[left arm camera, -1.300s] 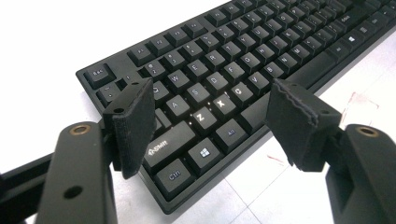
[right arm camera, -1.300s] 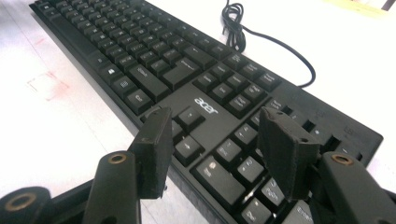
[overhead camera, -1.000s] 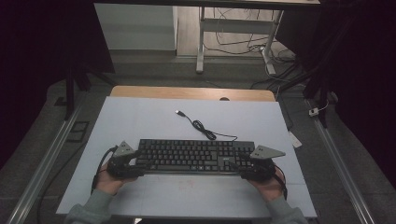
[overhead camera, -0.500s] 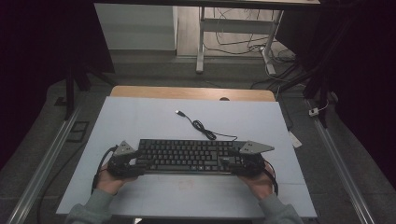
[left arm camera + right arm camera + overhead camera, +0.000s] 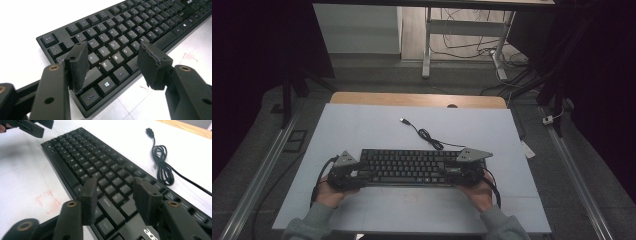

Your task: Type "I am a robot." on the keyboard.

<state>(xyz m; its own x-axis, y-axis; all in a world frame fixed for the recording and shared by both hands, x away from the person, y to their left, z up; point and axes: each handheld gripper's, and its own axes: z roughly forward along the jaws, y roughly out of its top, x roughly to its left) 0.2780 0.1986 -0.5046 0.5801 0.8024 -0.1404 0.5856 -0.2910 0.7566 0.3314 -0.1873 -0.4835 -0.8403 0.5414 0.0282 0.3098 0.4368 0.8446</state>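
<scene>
A black keyboard lies lengthwise on the pale table; its cable curls behind it and ends in a USB plug. My left gripper sits at the keyboard's left end. In the left gripper view its jaws hover over the keys near Z and X; they have just been closing and touch nothing. My right gripper is over the right end. Its jaws stand apart above the keys; they too have just been closing, with nothing pressed between them.
Faint red marks stain the table in front of the keyboard. A wooden strip runs along the table's far edge. A small white tag lies off the right side. The coiled cable lies beyond the keys.
My right gripper has slid left, from beside the keyboard's right end to over it. The left gripper and the keyboard have stayed put.
</scene>
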